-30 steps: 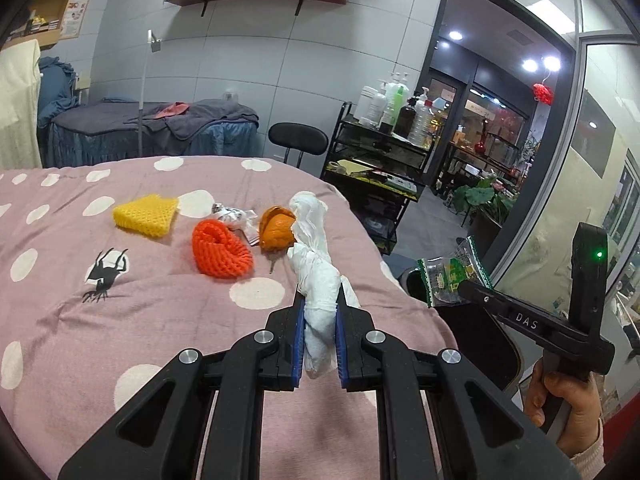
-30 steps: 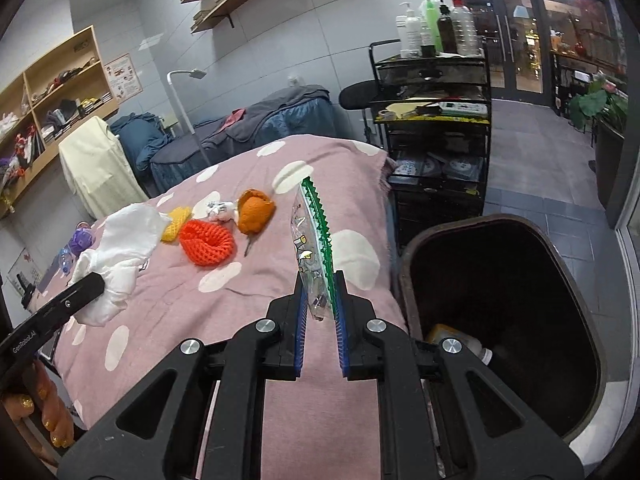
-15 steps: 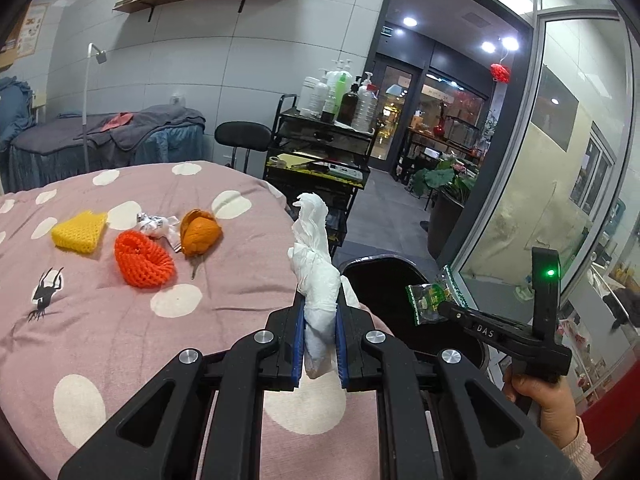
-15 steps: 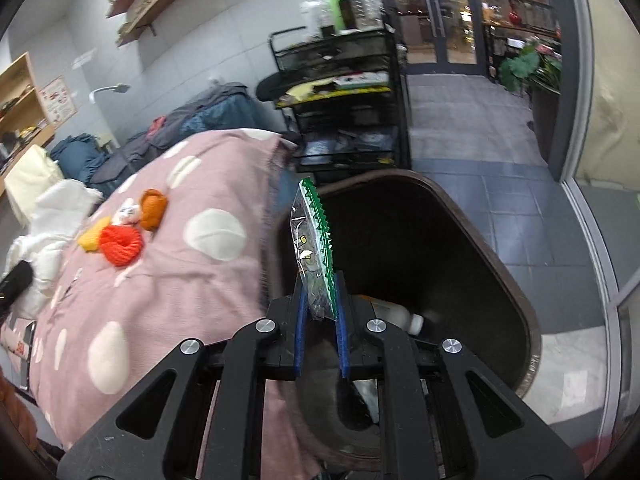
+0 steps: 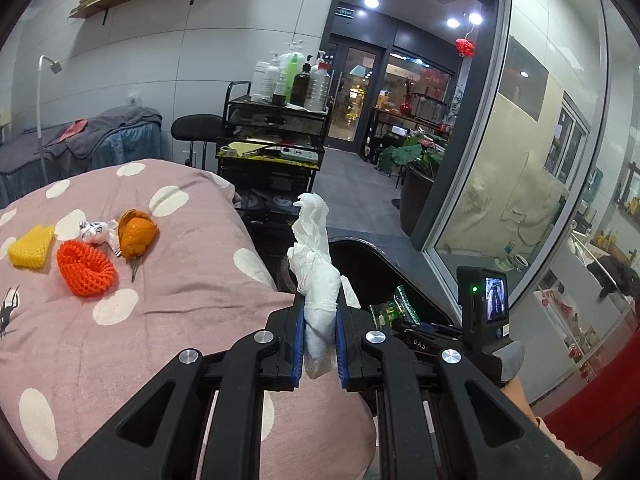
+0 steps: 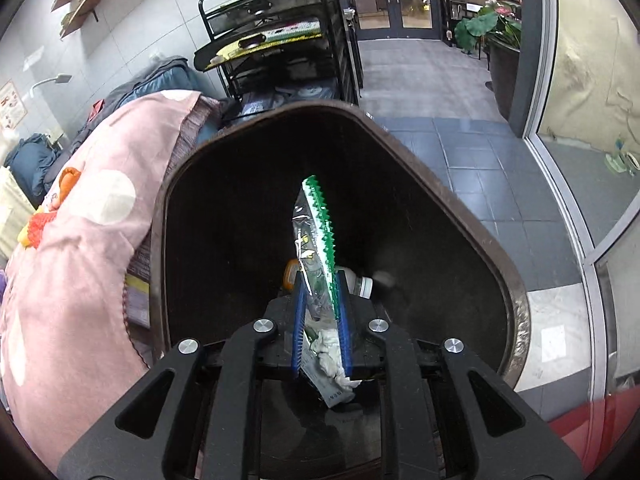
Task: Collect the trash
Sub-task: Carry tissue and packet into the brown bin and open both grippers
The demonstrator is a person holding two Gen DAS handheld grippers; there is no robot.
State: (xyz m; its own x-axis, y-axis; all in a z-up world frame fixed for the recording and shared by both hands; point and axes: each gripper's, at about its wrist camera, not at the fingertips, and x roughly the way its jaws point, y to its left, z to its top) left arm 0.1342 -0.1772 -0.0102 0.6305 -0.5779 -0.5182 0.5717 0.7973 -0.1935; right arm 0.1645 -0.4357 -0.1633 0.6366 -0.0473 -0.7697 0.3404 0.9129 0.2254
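My left gripper (image 5: 318, 320) is shut on a bunched white tissue (image 5: 316, 264), held over the bed's edge beside the dark bin (image 5: 352, 242). My right gripper (image 6: 322, 280) points down into the bin (image 6: 518, 308). Its jaws are opening, and a clear wrapper with a green serrated edge (image 6: 316, 232) stands loosely between them, leaning on the right pad. The same wrapper (image 5: 394, 306) shows in the left wrist view. On the pink dotted bedcover (image 5: 160, 320) lie an orange foam net (image 5: 86, 272), a yellow foam net (image 5: 32, 246), an orange peel (image 5: 136, 232) and a crumpled white wrapper (image 5: 94, 230).
At the bin's bottom lie a white-capped bottle (image 6: 362, 284) and a wad of tissue (image 6: 328, 350). A black cart with bottles (image 5: 276, 136) stands behind the bin, with a stool (image 5: 196, 128) beside it. A glass wall and a potted plant (image 5: 412, 160) are to the right.
Both grippers swung right, off the bed toward the bin. The right one came down over the bin's mouth, and its jaws have parted around the wrapper. The left still grips the tissue.
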